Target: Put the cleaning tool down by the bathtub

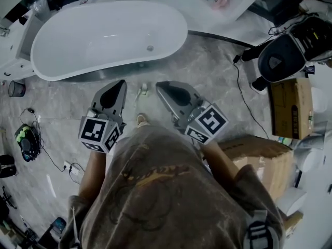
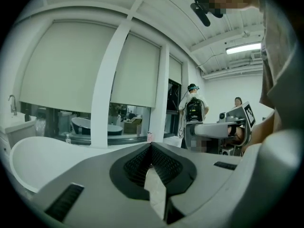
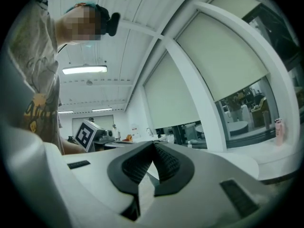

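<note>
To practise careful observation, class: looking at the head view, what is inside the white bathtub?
Inside the bathtub, only a small drain shows on the bare white bottom. Nothing covers the basin, so none of it is hidden.

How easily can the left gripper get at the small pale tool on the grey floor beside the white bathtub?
Probably yes: nothing shows between the left gripper and the small pale tool on the floor, though its shut jaws must open first.

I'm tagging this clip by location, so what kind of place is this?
Probably a bathroom mock-up in a lab or showroom: a white freestanding bathtub on a marble-look floor, with cardboard boxes nearby.
</note>
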`<state>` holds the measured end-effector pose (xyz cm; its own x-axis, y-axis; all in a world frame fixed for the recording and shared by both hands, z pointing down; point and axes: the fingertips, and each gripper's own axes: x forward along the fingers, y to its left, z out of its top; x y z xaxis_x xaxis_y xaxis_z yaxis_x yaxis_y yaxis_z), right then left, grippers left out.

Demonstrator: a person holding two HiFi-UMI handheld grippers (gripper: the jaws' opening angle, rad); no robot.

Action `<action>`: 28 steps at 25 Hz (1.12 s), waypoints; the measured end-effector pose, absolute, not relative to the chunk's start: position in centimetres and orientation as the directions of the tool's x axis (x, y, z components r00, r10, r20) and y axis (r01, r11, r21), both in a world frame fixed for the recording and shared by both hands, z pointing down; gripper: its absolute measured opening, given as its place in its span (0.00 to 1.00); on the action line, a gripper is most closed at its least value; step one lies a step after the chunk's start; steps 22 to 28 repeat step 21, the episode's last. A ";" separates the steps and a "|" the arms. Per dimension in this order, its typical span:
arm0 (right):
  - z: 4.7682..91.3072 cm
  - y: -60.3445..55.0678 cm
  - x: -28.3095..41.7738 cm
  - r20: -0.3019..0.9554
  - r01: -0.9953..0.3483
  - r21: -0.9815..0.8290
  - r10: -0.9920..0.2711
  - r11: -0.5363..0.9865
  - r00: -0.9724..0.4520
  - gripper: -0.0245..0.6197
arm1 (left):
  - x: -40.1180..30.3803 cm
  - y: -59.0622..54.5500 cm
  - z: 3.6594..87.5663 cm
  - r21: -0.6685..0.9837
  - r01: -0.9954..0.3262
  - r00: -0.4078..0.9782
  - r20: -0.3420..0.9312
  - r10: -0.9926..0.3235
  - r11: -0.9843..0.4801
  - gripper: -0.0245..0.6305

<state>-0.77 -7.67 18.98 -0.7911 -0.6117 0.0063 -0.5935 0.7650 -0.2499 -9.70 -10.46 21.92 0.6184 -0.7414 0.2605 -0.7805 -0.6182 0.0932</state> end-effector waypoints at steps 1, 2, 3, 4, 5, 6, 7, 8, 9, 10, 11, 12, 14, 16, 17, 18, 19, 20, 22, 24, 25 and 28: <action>19.0 -7.6 -0.9 0.007 -0.589 -0.249 -0.607 0.769 -0.795 0.04 | -9.8 -10.4 21.8 0.092 -0.778 0.622 0.255 -0.740 -0.622 0.04; 19.0 -7.4 -1.1 0.008 -0.583 -0.248 -0.601 0.773 -0.799 0.04 | -9.8 -10.3 21.8 0.098 -0.773 0.629 0.250 -0.736 -0.627 0.04; 19.1 -7.3 -1.2 0.008 -0.577 -0.248 -0.594 0.778 -0.805 0.04 | -9.8 -10.1 21.7 0.111 -0.768 0.636 0.243 -0.732 -0.631 0.04; 19.1 -7.1 -1.4 0.007 -0.569 -0.250 -0.586 0.784 -0.810 0.04 | -9.8 -10.1 21.5 0.127 -0.763 0.644 0.229 -0.730 -0.634 0.04; 19.1 -7.0 -1.6 0.005 -0.560 -0.255 -0.578 0.789 -0.816 0.04 | -9.9 -10.0 21.2 0.147 -0.758 0.651 0.211 -0.729 -0.635 0.04; 19.1 -6.9 -1.7 0.003 -0.551 -0.260 -0.570 0.793 -0.821 0.04 | -10.0 -10.0 21.0 0.170 -0.754 0.656 0.192 -0.730 -0.634 0.04; 19.2 -6.8 -1.9 0.002 -0.546 -0.265 -0.566 0.795 -0.825 0.04 | -10.1 -10.0 20.9 0.198 -0.750 0.660 0.174 -0.730 -0.631 0.04; 19.3 -6.7 -1.9 0.004 -0.543 -0.270 -0.563 0.795 -0.826 0.04 | -10.1 -9.9 20.7 0.228 -0.744 0.665 0.157 -0.730 -0.628 0.04; 19.4 -6.7 -1.9 0.008 -0.543 -0.273 -0.563 0.794 -0.827 0.04 | -10.0 -9.8 20.6 0.249 -0.737 0.670 0.142 -0.729 -0.629 0.04; 19.5 -6.6 -1.9 0.012 -0.543 -0.275 -0.562 0.794 -0.827 0.04 | -9.9 -9.6 20.6 0.255 -0.731 0.675 0.138 -0.725 -0.633 0.04; 19.6 -6.6 -2.0 0.015 -0.542 -0.274 -0.560 0.794 -0.829 0.04 | -9.7 -9.5 20.9 0.245 -0.729 0.680 0.148 -0.718 -0.640 0.04; 19.7 -6.6 -2.1 0.019 -0.539 -0.274 -0.556 0.796 -0.831 0.04 | -9.5 -9.4 21.2 0.228 -0.728 0.684 0.165 -0.711 -0.647 0.04; 19.8 -6.6 -2.2 0.025 -0.531 -0.273 -0.546 0.802 -0.838 0.04 | -9.2 -9.2 22.0 0.202 -0.727 0.686 0.198 -0.700 -0.656 0.04; 19.9 -6.6 -2.2 0.033 -0.523 -0.270 -0.535 0.808 -0.844 0.04 | -9.1 -9.3 22.5 0.204 -0.734 0.679 0.214 -0.702 -0.647 0.04; 20.1 -6.7 -2.3 0.037 -0.520 -0.268 -0.531 0.811 -0.847 0.04 | -9.2 -9.5 22.7 0.213 -0.742 0.671 0.218 -0.709 -0.636 0.04; 20.2 -6.8 -2.3 0.041 -0.517 -0.266 -0.526 0.814 -0.850 0.04 | -9.4 -9.7 23.0 0.223 -0.749 0.662 0.218 -0.717 -0.624 0.04; 20.4 -7.0 -2.4 0.045 -0.513 -0.263 -0.521 0.817 -0.852 0.04 | -9.7 -10.0 23.3 0.232 -0.754 0.656 0.216 -0.723 -0.614 0.04; 20.6 -7.2 -2.6 0.048 -0.509 -0.260 -0.515 0.821 -0.856 0.04 | -10.0 -10.3 23.5 0.242 -0.758 0.651 0.214 -0.729 -0.606 0.04; 20.8 -7.3 -2.7 0.051 -0.504 -0.256 -0.509 0.825 -0.859 0.04 | -10.3 -10.6 23.8 0.253 -0.761 0.646 0.211 -0.733 -0.598 0.04; 20.8 -7.3 -2.7 0.051 -0.504 -0.256 -0.509 0.825 -0.859 0.04 | -10.3 -10.6 23.8 0.253 -0.761 0.646 0.211 -0.733 -0.598 0.04; 20.8 -7.3 -2.7 0.051 -0.504 -0.256 -0.509 0.825 -0.859 0.04 | -10.3 -10.6 23.8 0.253 -0.761 0.646 0.211 -0.733 -0.598 0.04; 20.8 -7.3 -2.7 0.051 -0.504 -0.256 -0.509 0.825 -0.859 0.04 | -10.3 -10.6 23.8 0.253 -0.761 0.646 0.211 -0.733 -0.598 0.04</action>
